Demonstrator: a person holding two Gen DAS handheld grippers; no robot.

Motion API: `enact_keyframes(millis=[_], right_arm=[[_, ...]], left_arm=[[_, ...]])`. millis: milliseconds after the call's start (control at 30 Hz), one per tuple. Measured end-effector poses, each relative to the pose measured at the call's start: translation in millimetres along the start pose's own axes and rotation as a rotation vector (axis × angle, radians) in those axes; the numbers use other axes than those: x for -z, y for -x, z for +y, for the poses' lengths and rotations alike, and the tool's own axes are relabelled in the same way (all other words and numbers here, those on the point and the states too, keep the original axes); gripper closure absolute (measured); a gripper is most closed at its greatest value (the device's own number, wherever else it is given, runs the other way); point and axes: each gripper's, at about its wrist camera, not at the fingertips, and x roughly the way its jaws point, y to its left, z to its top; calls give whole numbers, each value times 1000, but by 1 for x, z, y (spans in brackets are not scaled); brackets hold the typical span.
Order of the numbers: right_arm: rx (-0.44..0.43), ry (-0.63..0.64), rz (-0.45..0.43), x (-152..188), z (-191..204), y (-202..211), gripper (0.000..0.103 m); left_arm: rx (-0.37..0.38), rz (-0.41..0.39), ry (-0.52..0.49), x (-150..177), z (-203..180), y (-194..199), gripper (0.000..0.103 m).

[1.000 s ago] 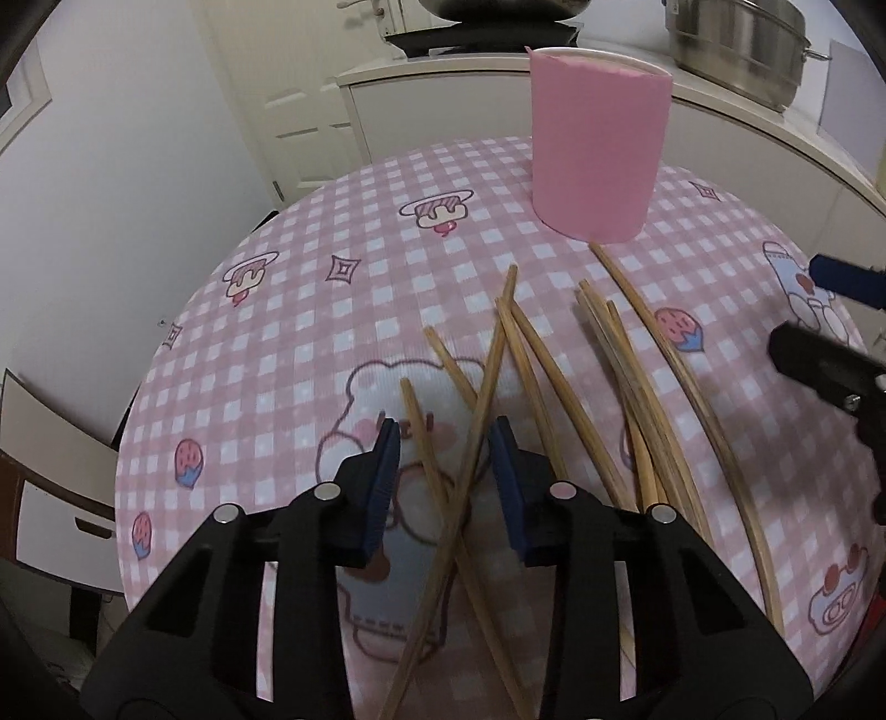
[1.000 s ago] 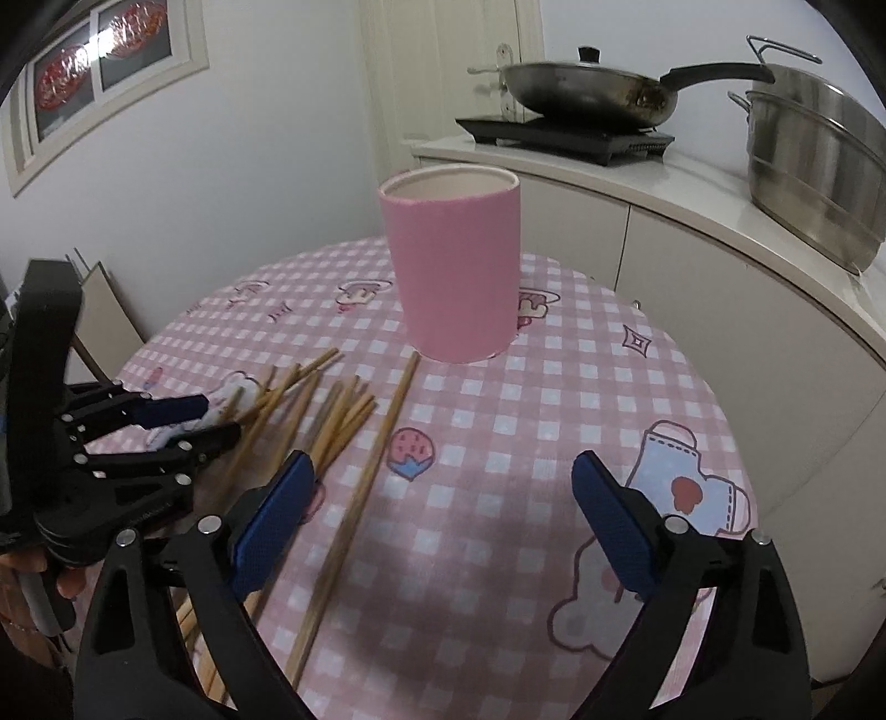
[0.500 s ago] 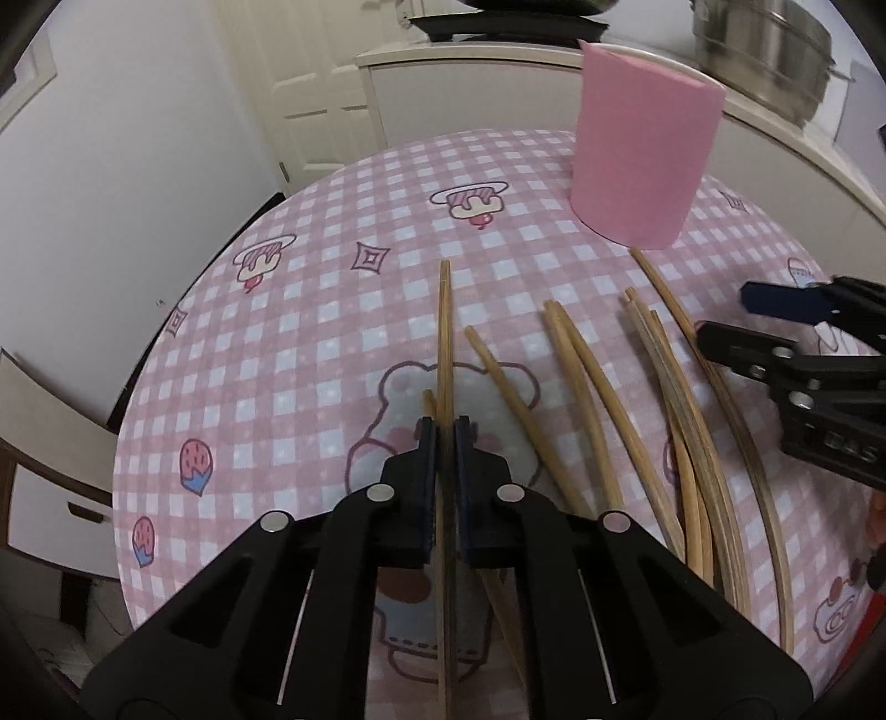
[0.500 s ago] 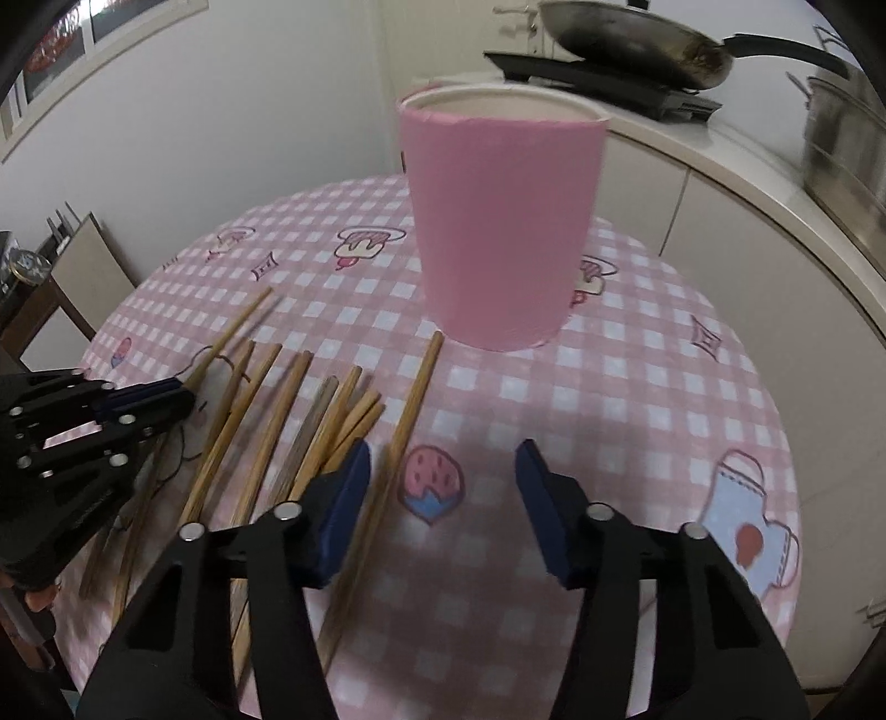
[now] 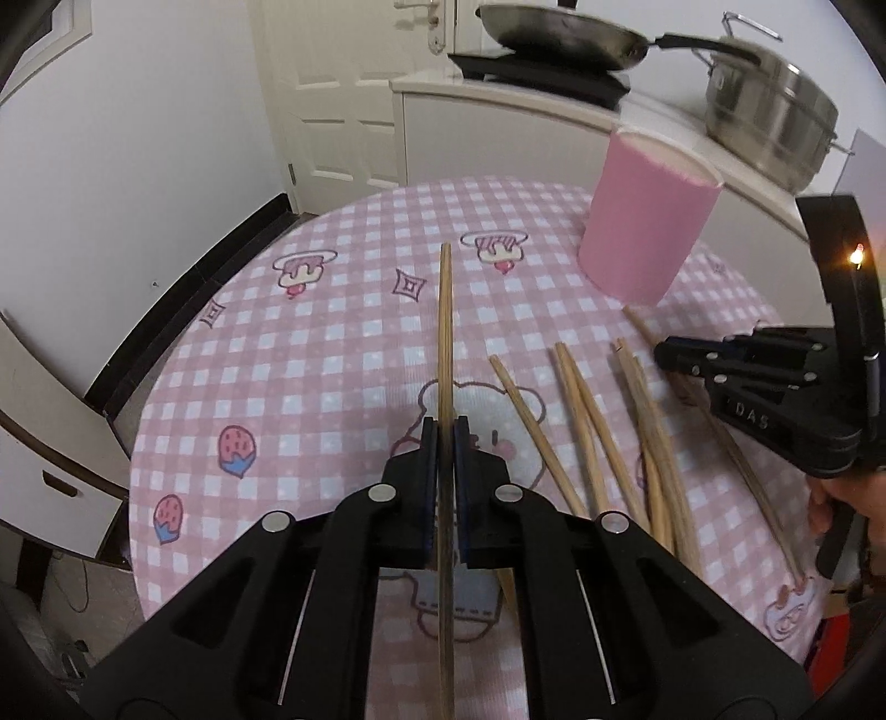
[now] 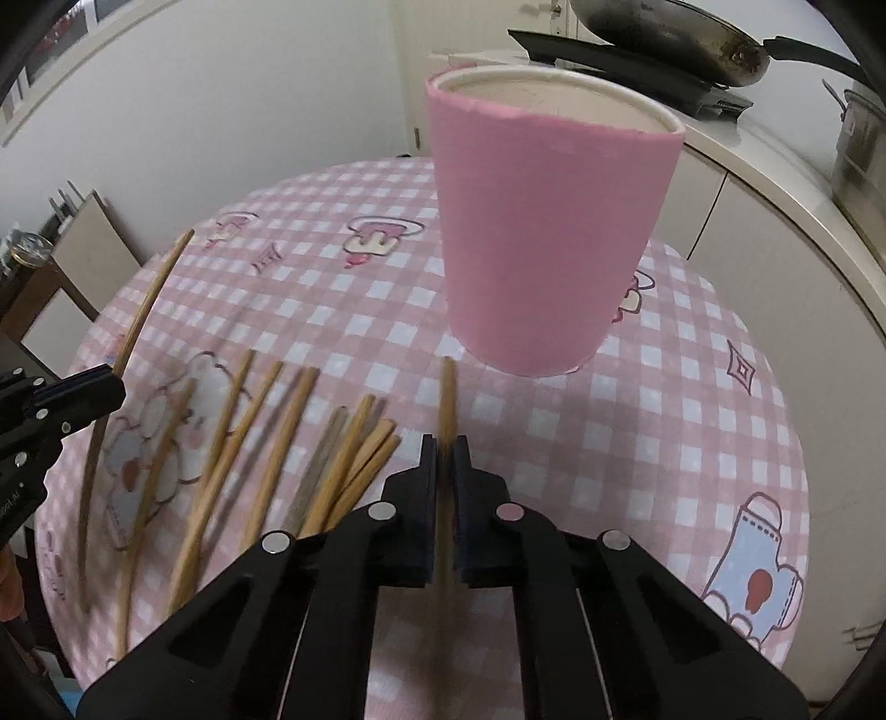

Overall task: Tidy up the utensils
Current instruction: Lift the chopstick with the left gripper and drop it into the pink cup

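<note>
Several wooden chopsticks (image 5: 581,410) lie scattered on the round table. A tall pink cup (image 5: 645,221) stands upright at the far side; it fills the right wrist view (image 6: 548,232). My left gripper (image 5: 446,437) is shut on one chopstick (image 5: 444,321), held lifted and pointing away from me. My right gripper (image 6: 444,451) is shut on another chopstick (image 6: 446,393), whose tip points at the cup's base. The right gripper shows in the left wrist view (image 5: 736,360), low over the chopsticks. The left gripper shows in the right wrist view (image 6: 61,399).
The table has a pink checked cloth (image 5: 343,332) with cartoon prints. Behind it runs a white counter (image 5: 498,111) with a frying pan (image 5: 559,33) on a hob and a steel pot (image 5: 775,122). A door stands at the back left.
My left gripper closed on a chopstick and lifted it. My right gripper moved toward the cup, closed from wide open and now grips a chopstick near the cup's base.
</note>
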Motion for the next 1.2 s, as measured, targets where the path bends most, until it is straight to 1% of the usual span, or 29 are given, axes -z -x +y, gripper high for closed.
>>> enact_keyframes(millis=[133, 267, 433, 533, 600, 800, 900, 1033, 1200], right_arm=[[-72, -15, -32, 0, 2, 21, 99], [-129, -7, -90, -1, 5, 56, 99], [-181, 6, -194, -5, 6, 109, 99], [-203, 17, -260, -4, 7, 142, 99], [-214, 26, -294, -9, 5, 156, 99], [-206, 71, -405, -18, 4, 203, 99], [-180, 89, -464, -24, 2, 220, 99], [-144, 95, -542, -40, -5, 236, 99], [-95, 92, -637, -62, -15, 252, 99]], left_arm=[[10, -38, 16, 1, 1, 26, 97], [38, -94, 27, -4, -4, 55, 97], [71, -171, 37, -9, -16, 92, 97], [77, -216, 30, -14, -25, 112, 97], [84, -250, 22, -18, -33, 125, 97], [92, -352, -6, -35, -54, 163, 97], [86, -419, -10, -52, -67, 178, 97], [87, -492, 14, -80, -79, 184, 97], [96, -546, 42, -113, -92, 179, 97]])
